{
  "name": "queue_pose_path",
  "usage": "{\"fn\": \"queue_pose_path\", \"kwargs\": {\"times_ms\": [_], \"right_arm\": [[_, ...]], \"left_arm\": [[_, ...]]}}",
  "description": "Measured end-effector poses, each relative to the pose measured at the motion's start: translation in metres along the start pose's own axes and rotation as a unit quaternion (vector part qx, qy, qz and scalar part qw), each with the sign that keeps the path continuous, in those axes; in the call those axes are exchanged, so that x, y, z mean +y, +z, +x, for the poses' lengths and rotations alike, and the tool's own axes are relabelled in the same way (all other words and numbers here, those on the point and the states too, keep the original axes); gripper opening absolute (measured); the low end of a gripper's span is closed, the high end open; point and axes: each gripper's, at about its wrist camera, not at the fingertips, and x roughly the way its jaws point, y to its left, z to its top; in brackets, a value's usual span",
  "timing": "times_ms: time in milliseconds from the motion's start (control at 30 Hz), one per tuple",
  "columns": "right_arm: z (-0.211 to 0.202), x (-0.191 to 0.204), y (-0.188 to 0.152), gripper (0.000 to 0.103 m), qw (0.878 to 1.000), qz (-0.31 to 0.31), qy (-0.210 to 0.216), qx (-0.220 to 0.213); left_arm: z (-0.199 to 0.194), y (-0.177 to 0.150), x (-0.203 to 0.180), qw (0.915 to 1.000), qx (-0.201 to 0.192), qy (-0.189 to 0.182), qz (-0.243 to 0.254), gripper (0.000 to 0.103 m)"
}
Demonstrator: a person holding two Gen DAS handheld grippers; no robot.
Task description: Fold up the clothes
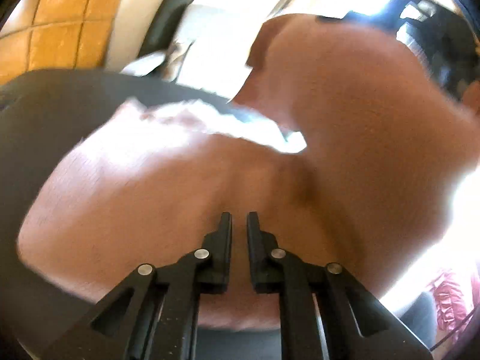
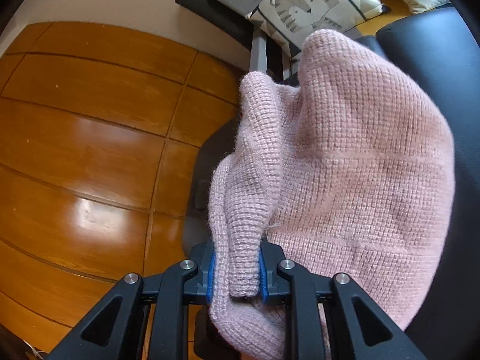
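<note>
**Pink knit, gripped at a bunched edge**

Right gripper clamps a bunched fold of the pink knit sweater, which hangs over a dark seat. Left gripper: narrow gap, nothing between. Soft, stretchy, light; better held at hems.

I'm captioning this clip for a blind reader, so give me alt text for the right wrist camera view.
The right gripper is clamped on a bunched fold of a pink knitted garment, which drapes up and to the right. A glossy wooden floor fills the left side, and a patterned cushion lies at the top.
</note>
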Motion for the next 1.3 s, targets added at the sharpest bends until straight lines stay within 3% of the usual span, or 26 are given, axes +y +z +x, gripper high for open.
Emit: {"fn": "queue_pose_path", "kwargs": {"times_ms": [67,200,467,600,733,800,1000,1067,1167,1300], "right_arm": [[0.017,0.004,0.000,0.020,1.000,-0.003,-0.005,0.005],[0.066,0.016,-0.005,0.020,0.999,-0.015,-0.012,0.035],[0.173,0.022,-0.012,0.020,0.989,-0.068,-0.083,0.105],[0.212,0.008,-0.017,0.024,0.979,-0.071,-0.113,0.155],[0.226,0.018,-0.013,0.030,0.971,-0.096,-0.131,0.173],[0.219,0.024,-0.024,0.030,0.969,-0.100,-0.140,0.180],[0.164,0.049,-0.029,0.030,0.985,-0.122,-0.032,0.114],[0.138,0.045,-0.027,0.029,0.987,-0.141,-0.015,0.082],[0.089,0.023,-0.046,0.028,0.972,-0.217,-0.081,0.023],[0.054,0.000,-0.095,0.028,0.941,-0.305,-0.147,0.008]], "left_arm": [[0.001,-0.007,0.012,0.9998,-0.001,-0.016,-0.016,0.010],[-0.002,-0.018,0.005,0.9993,-0.030,-0.005,0.020,0.010],[-0.010,-0.024,0.006,0.9984,-0.049,-0.024,0.016,0.010],[-0.014,-0.027,0.010,0.9973,-0.061,-0.039,0.001,0.010],[-0.016,-0.028,0.009,0.9968,-0.067,-0.043,-0.001,0.011],[-0.017,-0.028,0.011,0.9964,-0.068,-0.049,-0.006,0.011],[-0.020,-0.028,0.012,0.9957,-0.069,-0.060,-0.013,0.011],[-0.021,-0.026,0.014,0.9952,-0.069,-0.067,-0.019,0.011],[-0.024,-0.023,0.017,0.9947,-0.066,-0.073,-0.031,0.011],[-0.035,-0.023,0.014,0.9946,-0.070,-0.065,-0.040,0.011]]}}
